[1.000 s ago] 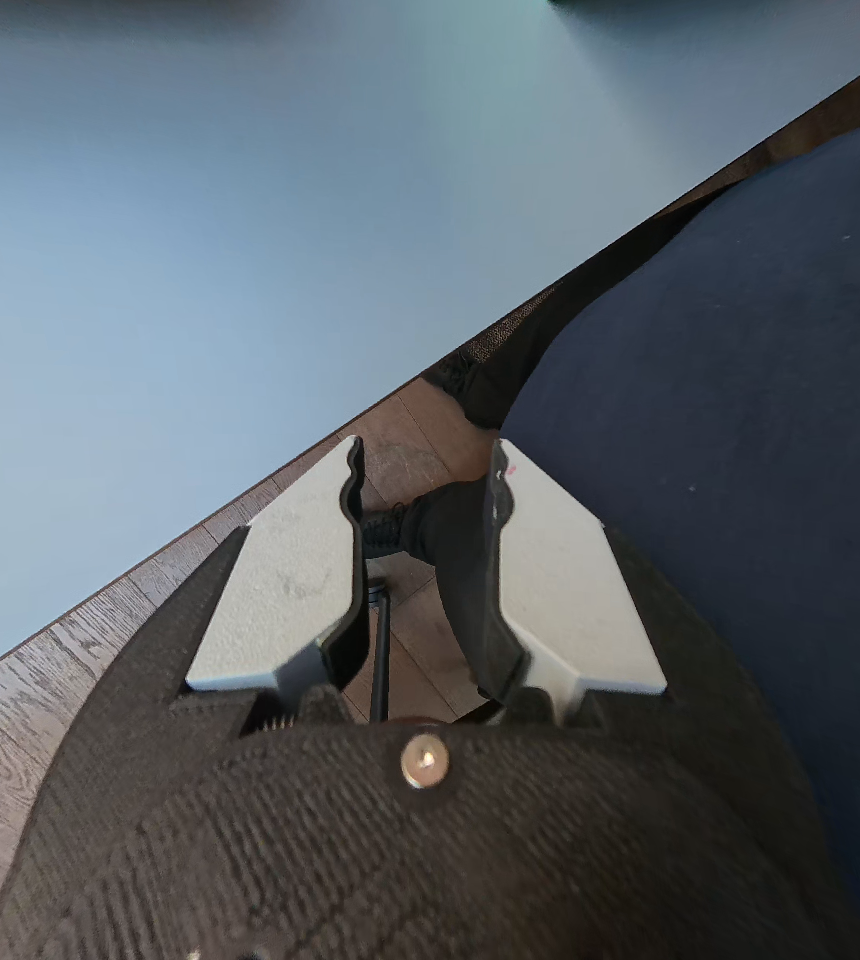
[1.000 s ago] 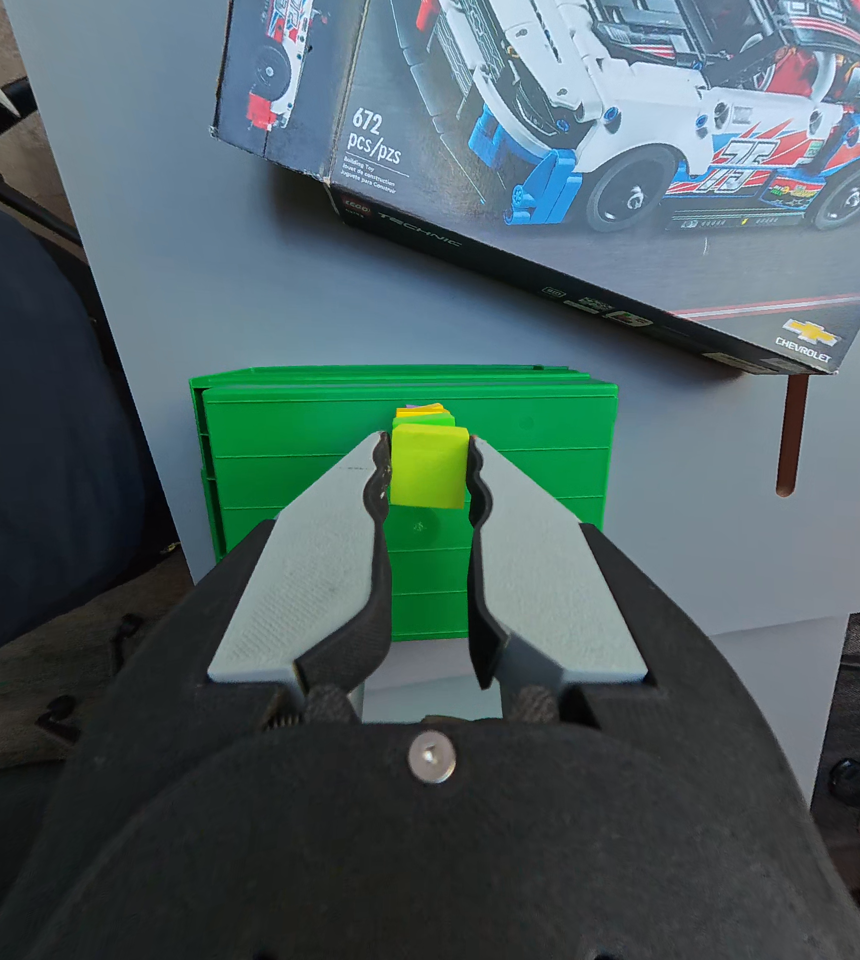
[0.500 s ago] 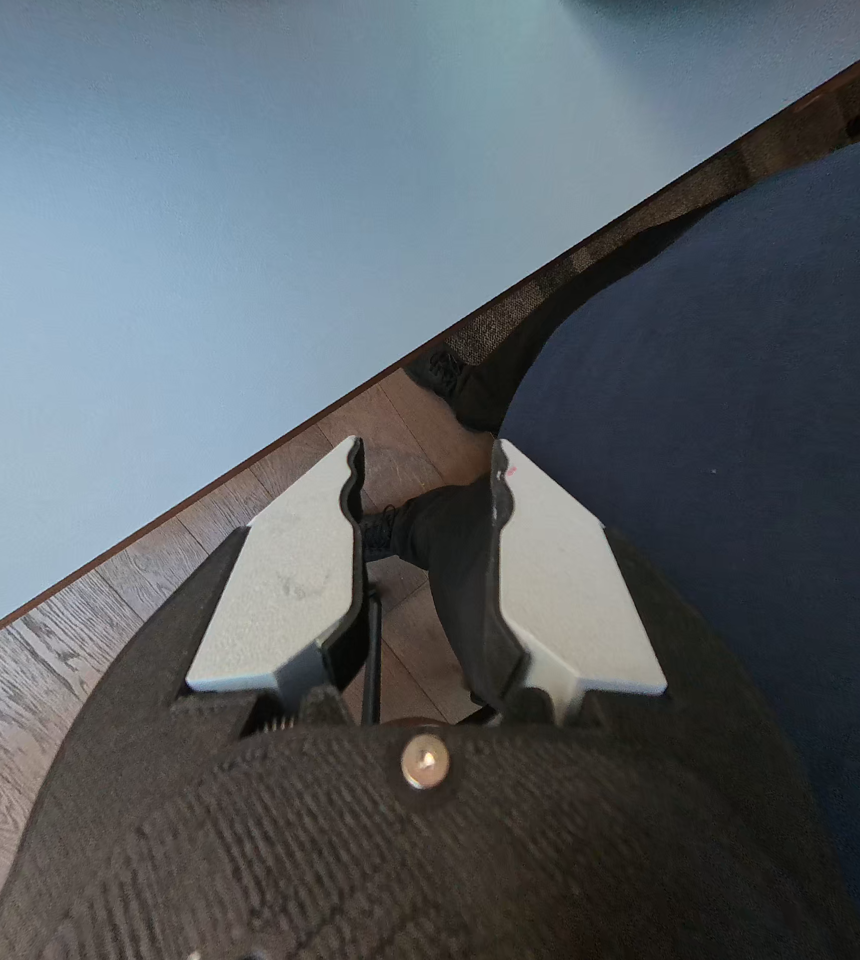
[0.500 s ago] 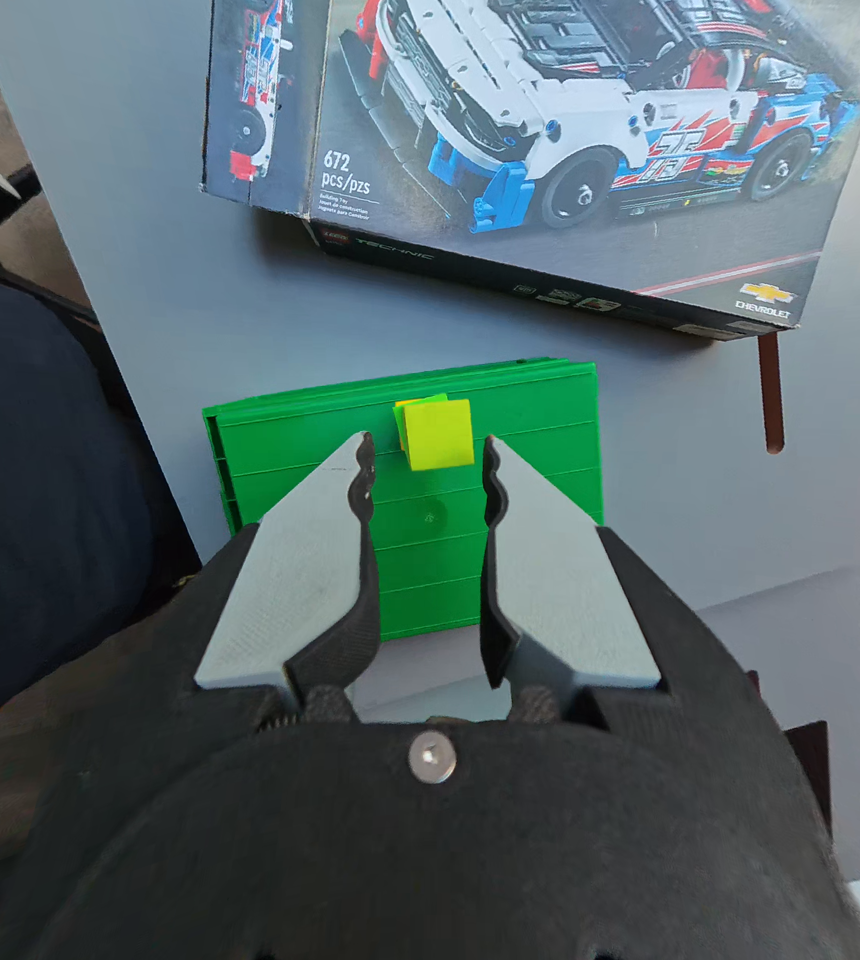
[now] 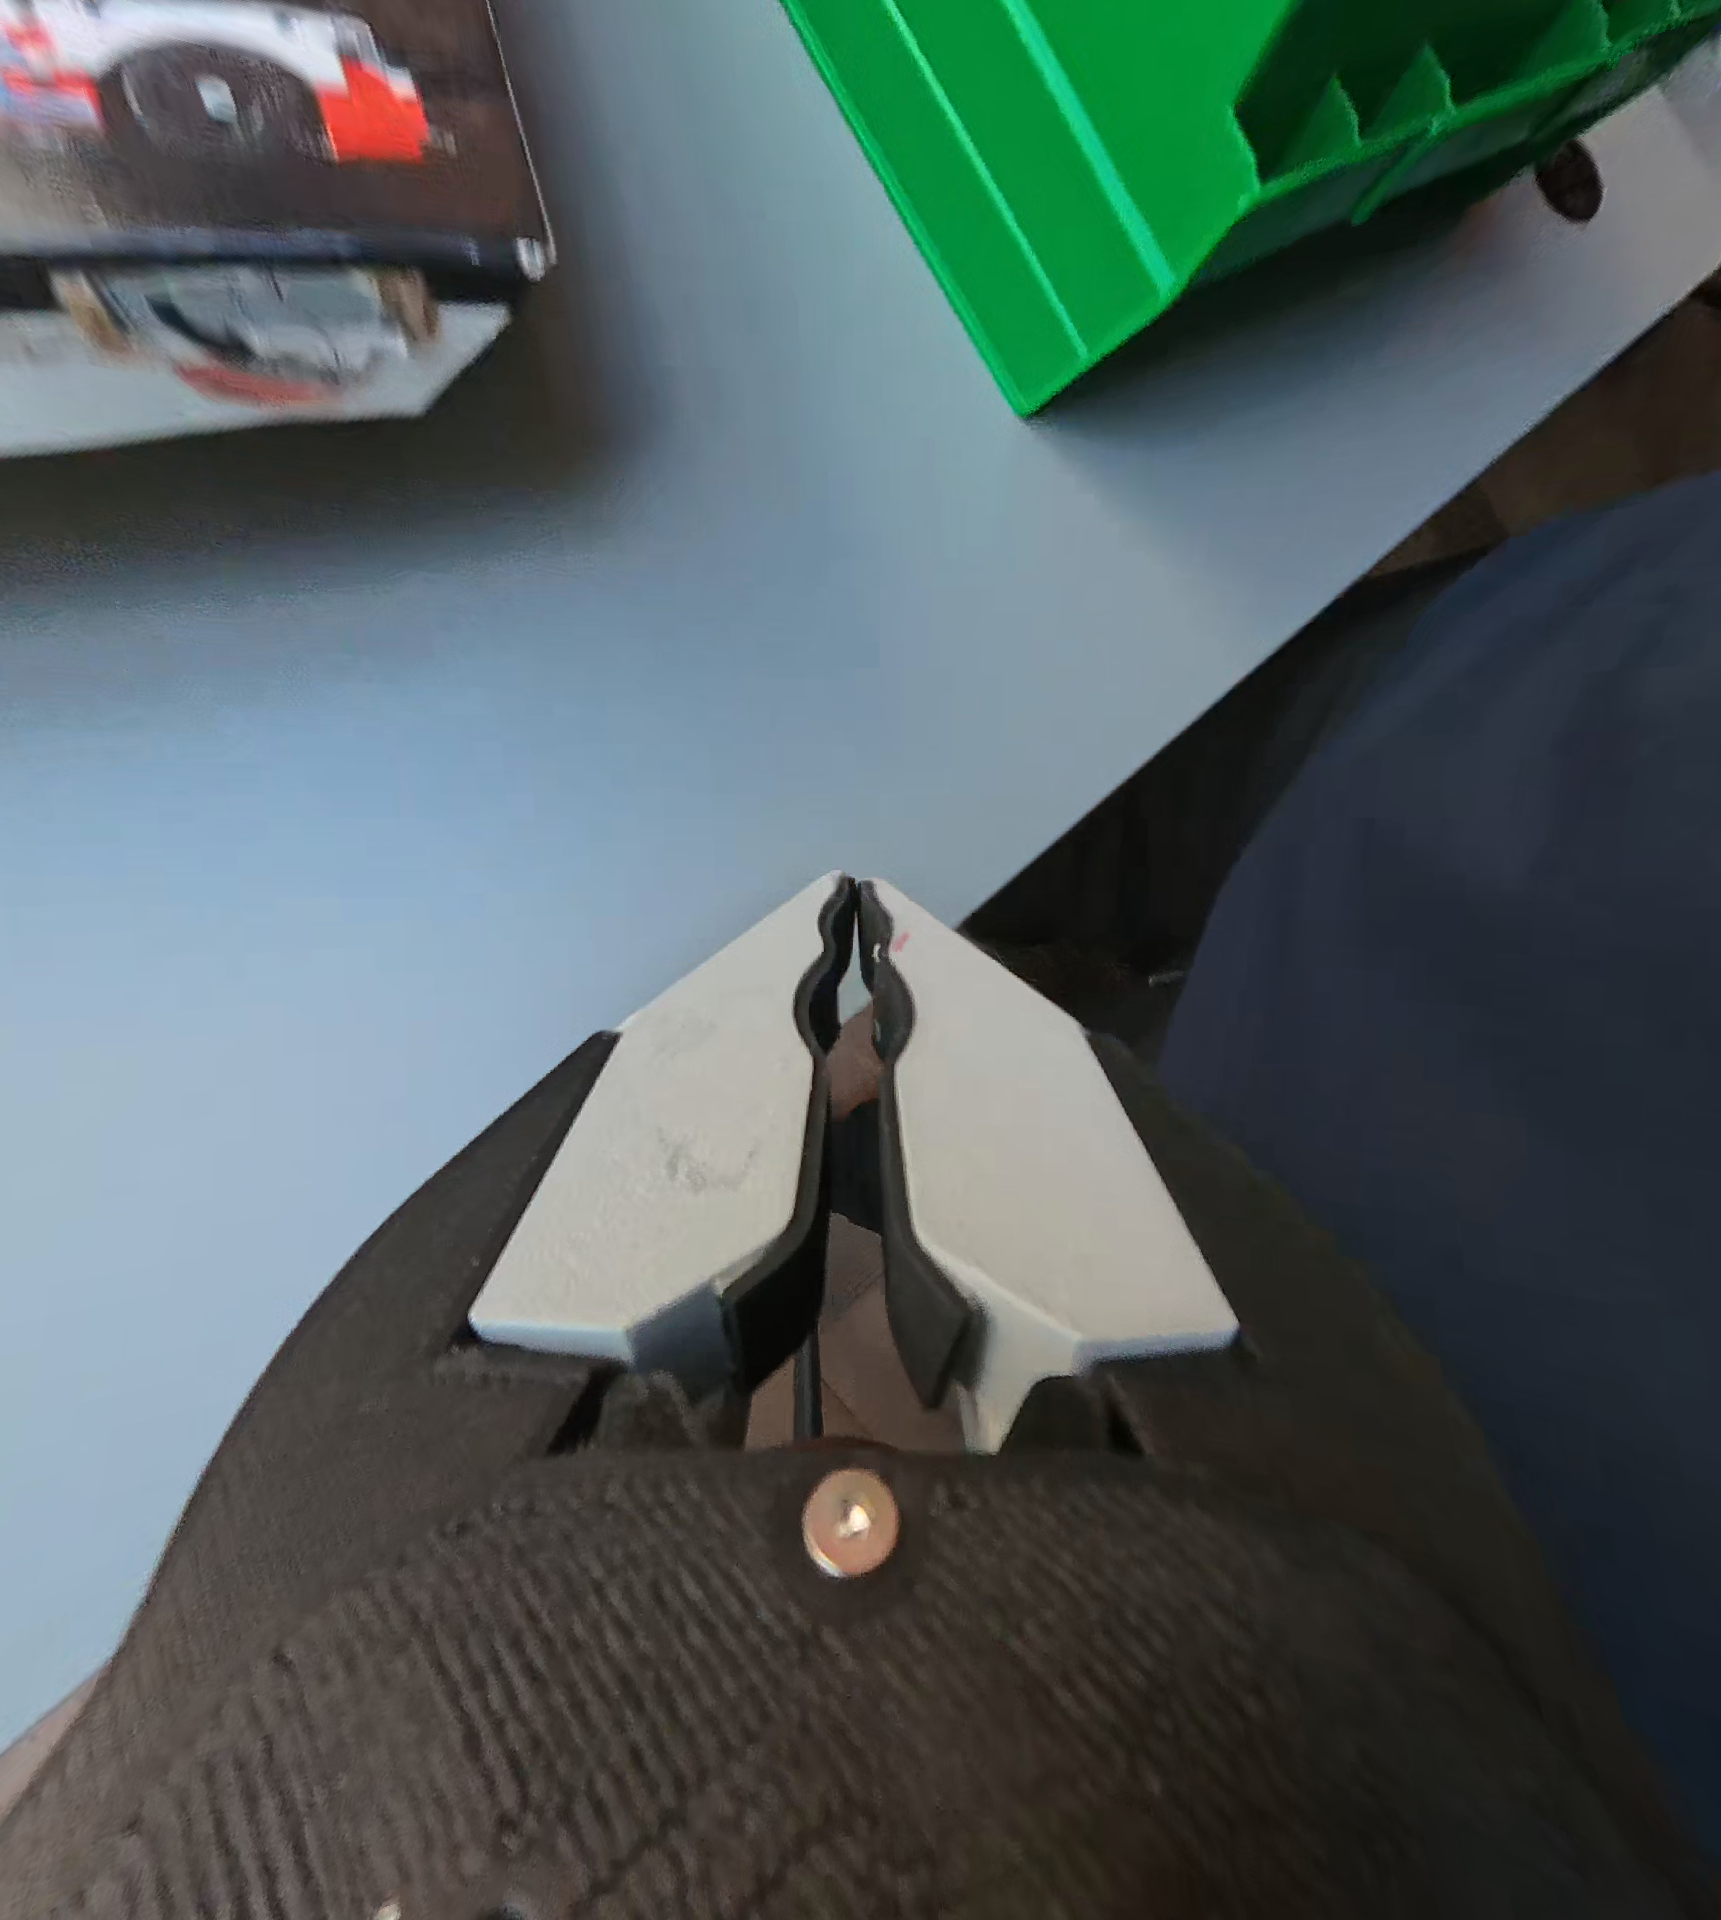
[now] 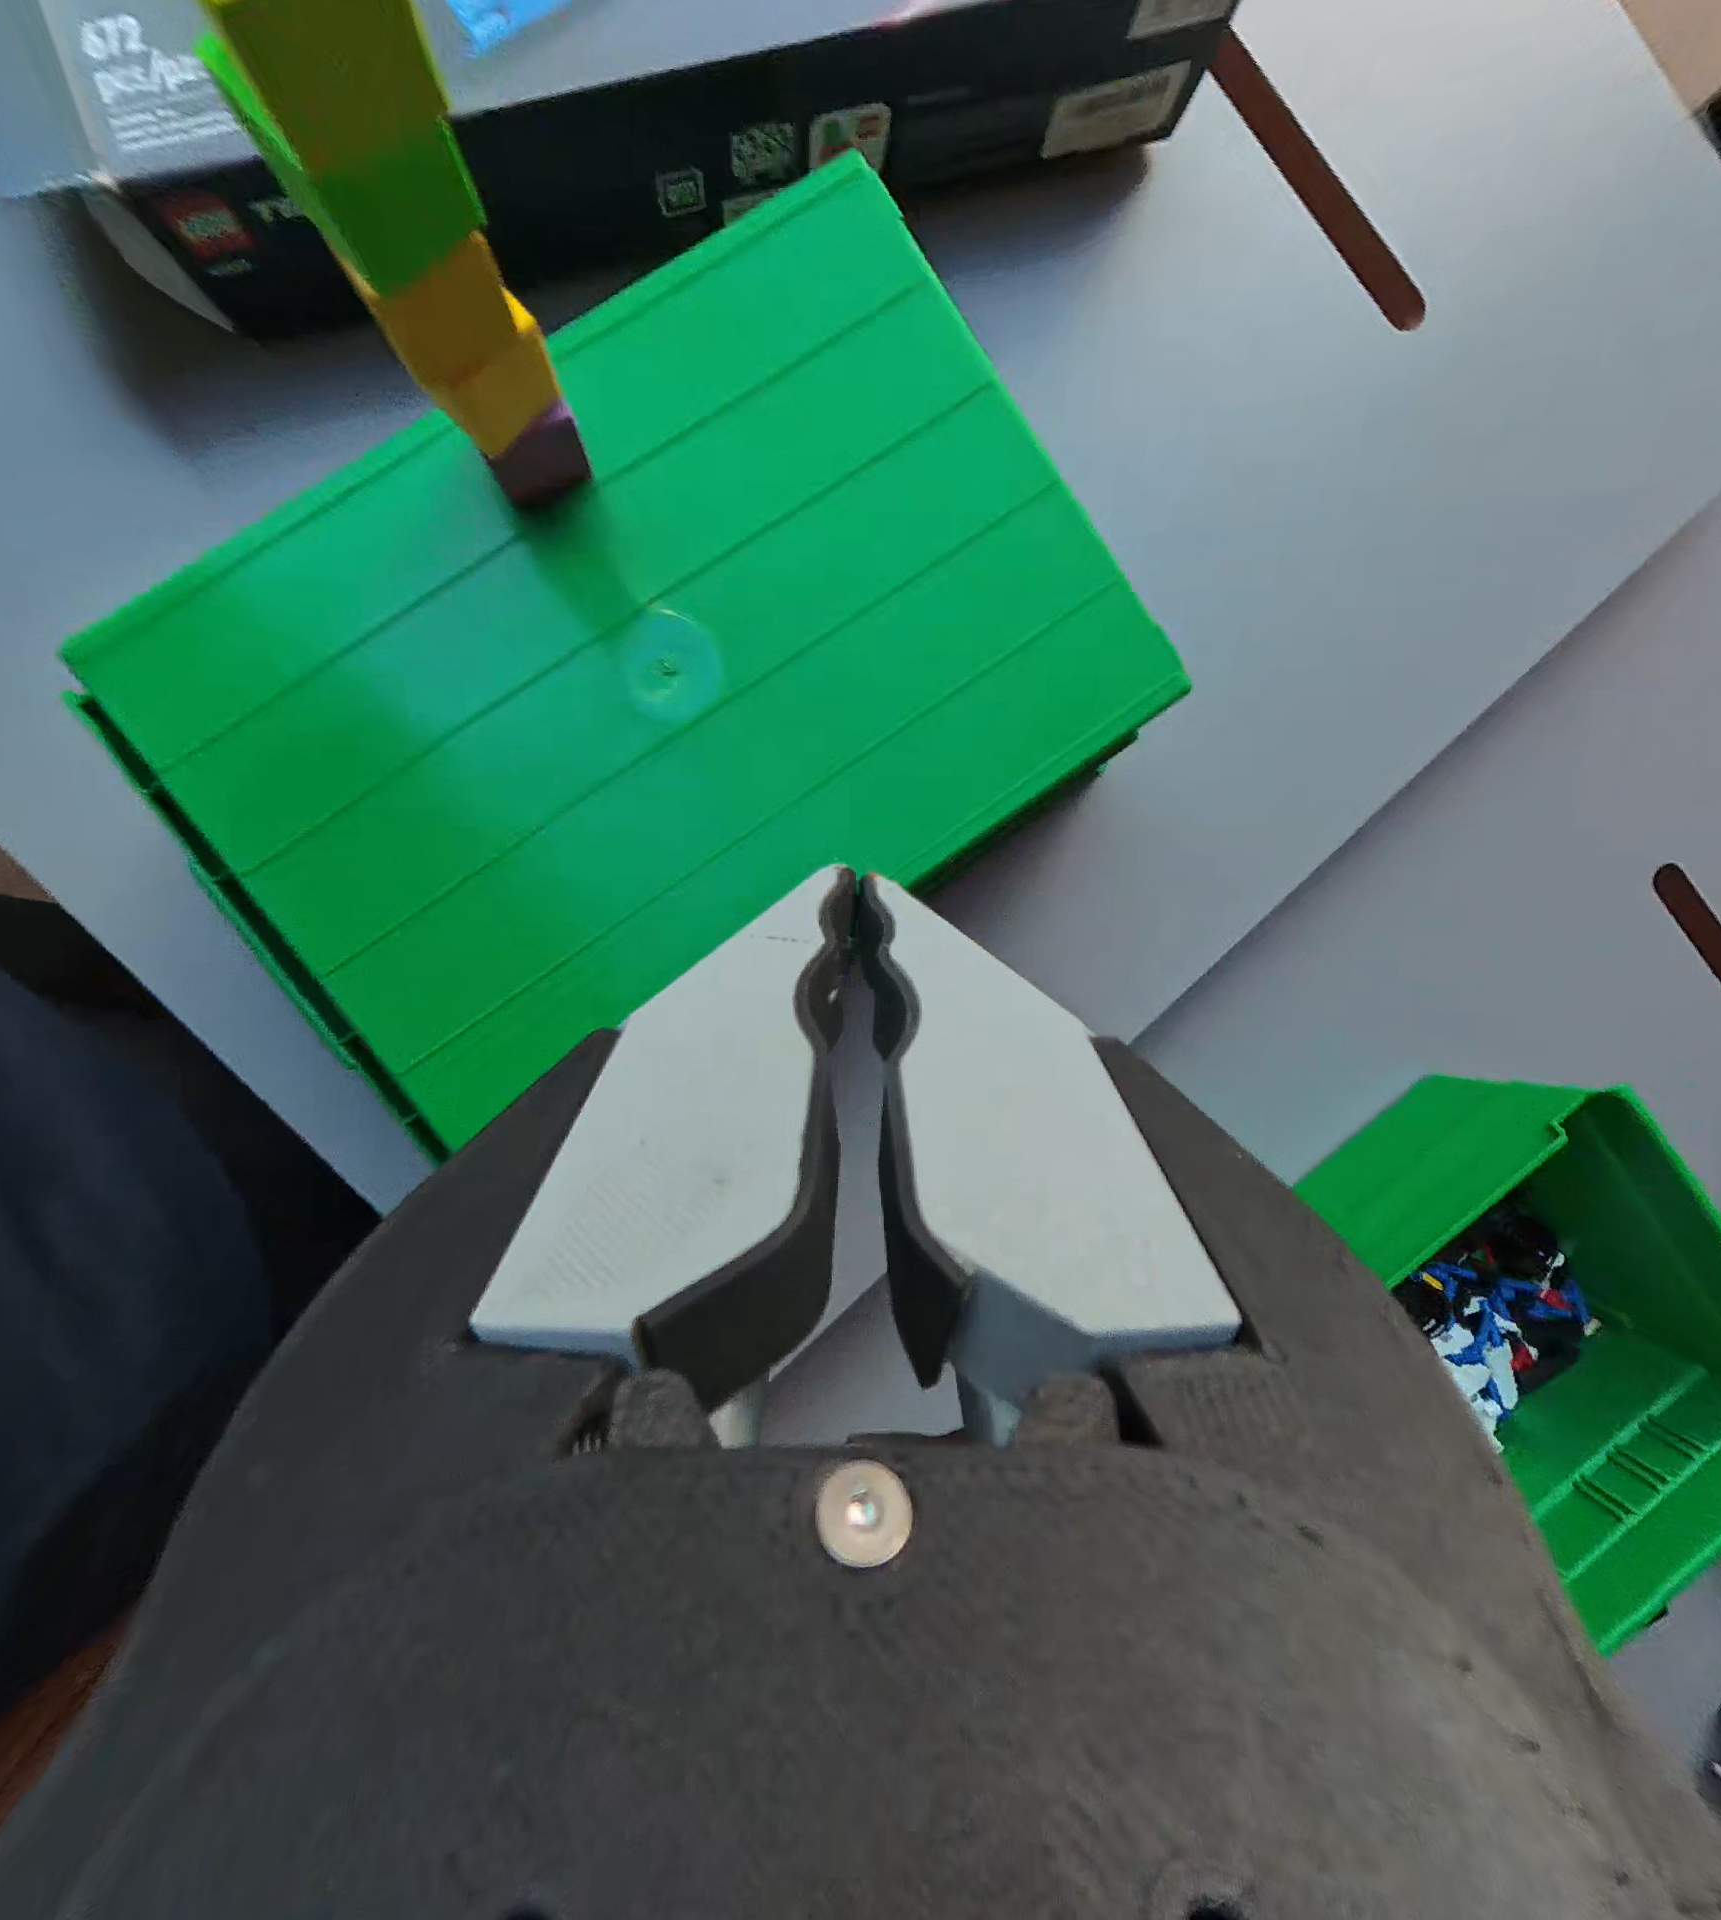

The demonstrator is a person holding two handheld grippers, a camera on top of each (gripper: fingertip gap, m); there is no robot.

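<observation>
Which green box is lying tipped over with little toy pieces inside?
The smaller green bin at the lower right, beside the right gripper: it lies on its side, open, pieces inside. The big green box lies flat, carrying a block tower.

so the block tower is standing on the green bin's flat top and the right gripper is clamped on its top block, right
Not quite. The block tower does stand on the flat top of the green bin, but the right gripper is shut on nothing and well clear of the tower, at the bin's near edge. The right wrist view shows this.
</observation>
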